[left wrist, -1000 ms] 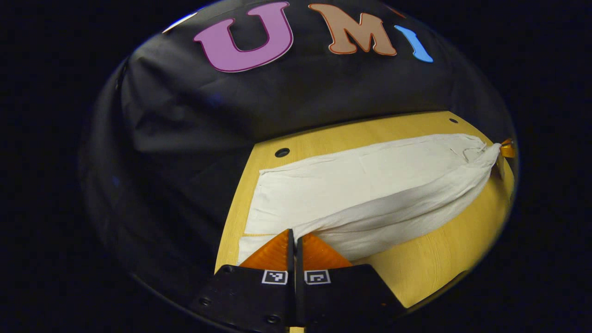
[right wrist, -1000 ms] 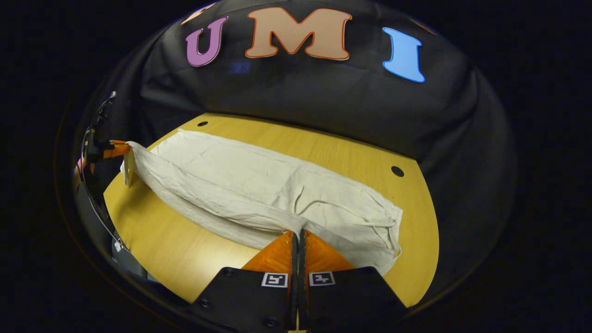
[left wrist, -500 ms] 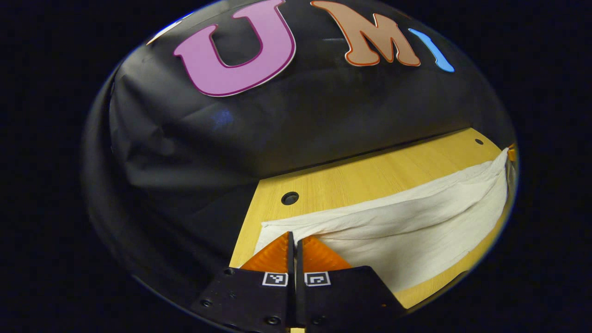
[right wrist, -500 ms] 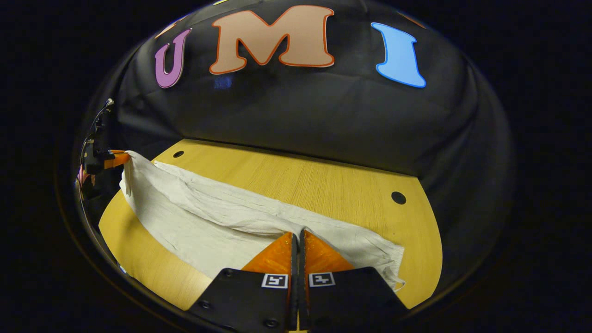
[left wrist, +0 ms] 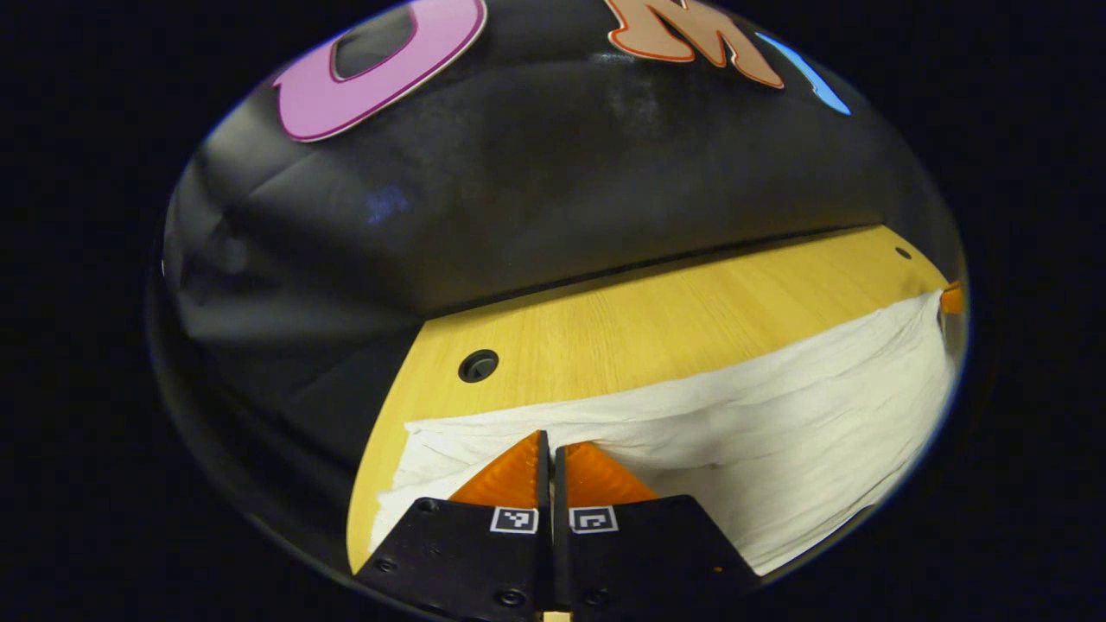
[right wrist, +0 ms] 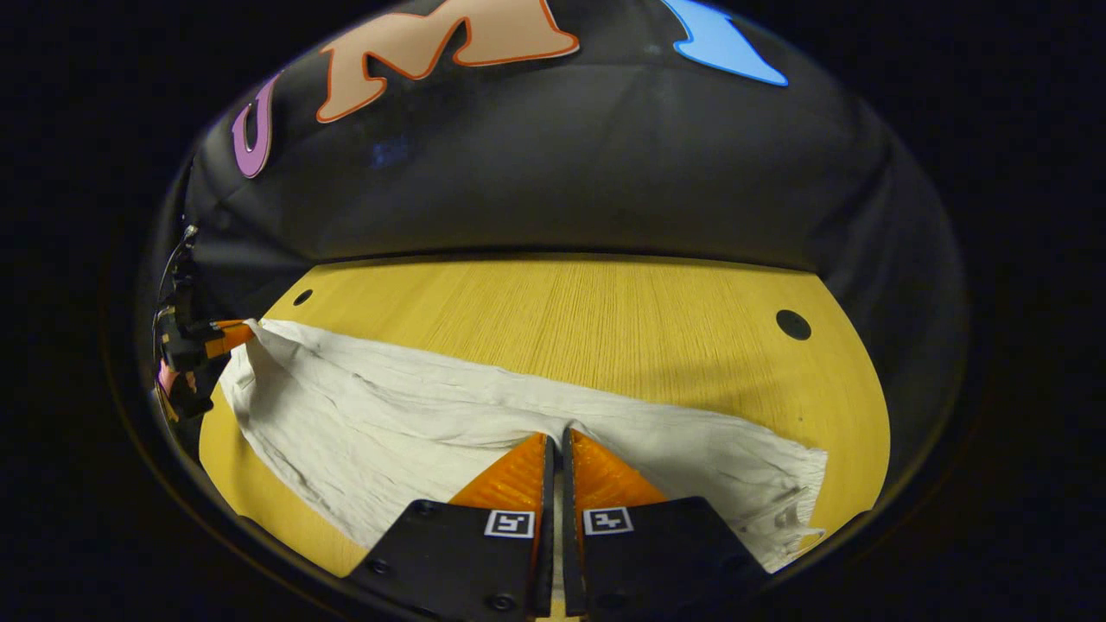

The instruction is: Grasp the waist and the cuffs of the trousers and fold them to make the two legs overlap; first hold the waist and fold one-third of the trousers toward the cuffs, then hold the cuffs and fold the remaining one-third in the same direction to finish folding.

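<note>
I've pulled the near edge of the white cotton trousers (right wrist: 371,423) back toward the counter's near edge: the cloth that covered most of the wooden counter (right wrist: 587,320) a second ago now lies as a narrower band, with much more bare wood toward the far edge.

Lighting: dim booth, light falling from above. Wooden table (right wrist: 605,311) evenly lit and warm; white trousers (right wrist: 389,423) brightest, near overexposed in the left gripper view (left wrist: 778,449). Faint bluish glare spots on the black cloth wall (left wrist: 380,203). Strong fisheye bending at the rims. Edge detail soft, possibly slight motion blur.
</note>
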Tool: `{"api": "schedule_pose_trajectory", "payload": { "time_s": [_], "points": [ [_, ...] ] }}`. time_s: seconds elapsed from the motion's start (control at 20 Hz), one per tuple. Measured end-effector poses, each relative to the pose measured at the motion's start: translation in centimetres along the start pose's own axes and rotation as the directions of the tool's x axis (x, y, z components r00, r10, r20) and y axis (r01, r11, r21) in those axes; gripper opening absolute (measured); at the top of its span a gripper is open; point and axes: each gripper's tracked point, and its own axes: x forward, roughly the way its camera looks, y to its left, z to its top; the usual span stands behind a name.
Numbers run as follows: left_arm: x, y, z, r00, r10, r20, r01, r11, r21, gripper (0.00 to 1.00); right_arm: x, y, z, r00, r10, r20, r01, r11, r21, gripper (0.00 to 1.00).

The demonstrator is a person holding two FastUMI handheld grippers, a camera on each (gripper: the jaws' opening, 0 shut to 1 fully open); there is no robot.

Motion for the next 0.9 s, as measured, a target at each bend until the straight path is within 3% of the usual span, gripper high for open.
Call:
{"api": "schedule_pose_trajectory", "payload": {
  "time_s": [0.1,0.15,0.3,0.35,0.4,0.55,0.6,0.7,0.85,0.9],
  "points": [
    [0.5,0.2,-0.3,1.000,-0.001,0.023,0.002,0.999,-0.036,0.00,0.4,0.0,0.5,1.000,0.025,0.011,-0.025,0.999,0.045,0.17],
    [0.4,-0.4,-0.3,0.999,-0.020,0.031,0.022,0.998,-0.063,0.03,0.3,0.1,0.7,0.999,0.041,0.021,-0.042,0.997,0.060,0.17],
    [-0.3,-2.0,0.0,0.996,-0.077,0.039,0.082,0.988,-0.131,0.69,-1.6,-1.3,2.6,0.995,0.014,0.095,-0.020,0.998,0.066,0.96],
    [-0.9,-2.0,0.3,0.996,-0.073,0.051,0.080,0.986,-0.148,0.91,-2.9,-2.1,3.2,0.993,-0.004,0.115,-0.004,0.997,0.072,0.94],
    [-1.5,-1.9,0.8,0.996,-0.061,0.064,0.071,0.984,-0.162,0.97,-4.2,-3.2,3.5,0.990,-0.025,0.136,0.014,0.997,0.082,0.92],
    [-4.1,-1.5,2.5,0.992,-0.065,0.108,0.087,0.973,-0.213,0.97,-8.5,-8.1,3.4,0.979,-0.112,0.168,0.091,0.987,0.129,0.92],
    [-5.0,-1.4,3.0,0.991,-0.066,0.120,0.092,0.969,-0.228,0.96,-9.9,-10.0,2.6,0.975,-0.152,0.164,0.130,0.982,0.138,0.97],
    [-7.5,-1.2,3.2,0.986,-0.069,0.150,0.104,0.964,-0.243,0.95,-12.7,-13.9,0.5,0.962,-0.233,0.145,0.215,0.968,0.133,0.96],
    [-11.0,-1.3,3.7,0.982,-0.058,0.182,0.099,0.970,-0.223,0.96,-15.5,-17.1,-2.9,0.952,-0.289,0.096,0.275,0.951,0.140,0.92],
    [-12.1,-1.5,3.8,0.981,-0.050,0.190,0.092,0.972,-0.217,0.96,-16.1,-17.7,-4.0,0.951,-0.299,0.080,0.286,0.947,0.143,0.97]
  ]
}}
